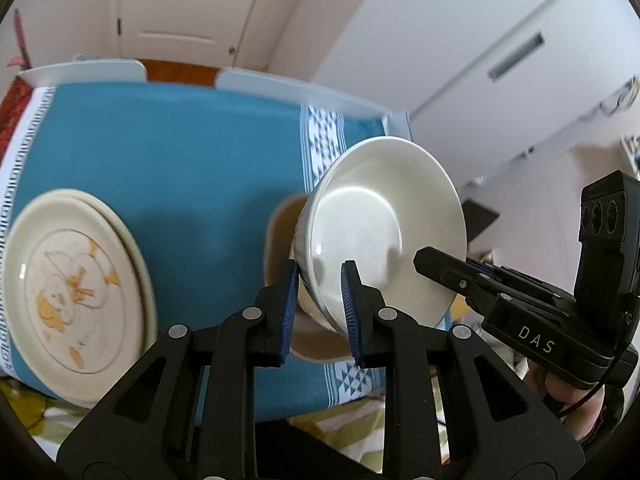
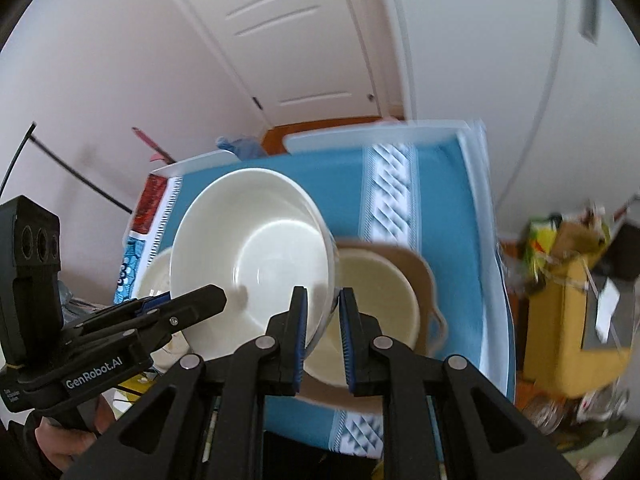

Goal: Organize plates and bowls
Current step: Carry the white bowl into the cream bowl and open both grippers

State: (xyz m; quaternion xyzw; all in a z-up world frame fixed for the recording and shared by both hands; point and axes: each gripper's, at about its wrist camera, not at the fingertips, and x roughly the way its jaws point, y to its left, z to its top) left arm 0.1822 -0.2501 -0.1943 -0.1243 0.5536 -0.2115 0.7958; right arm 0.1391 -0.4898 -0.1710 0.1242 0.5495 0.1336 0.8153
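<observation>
A white bowl hangs tilted above the table, held by its rim from both sides. My left gripper is shut on the near rim, one blue pad inside the wall and one outside. In the right wrist view my right gripper is shut on the opposite rim of the same white bowl. Each gripper shows in the other's view: the right gripper and the left gripper. Right under the white bowl, a brown bowl with a cream inside sits on the cloth. Stacked cream plates with an orange drawing lie at the left.
A blue cloth with white patterned bands covers the table. White chair backs stand at its far edge, with a door behind. Cluttered yellow boxes sit on the floor to the right. A hand holds the left gripper's handle.
</observation>
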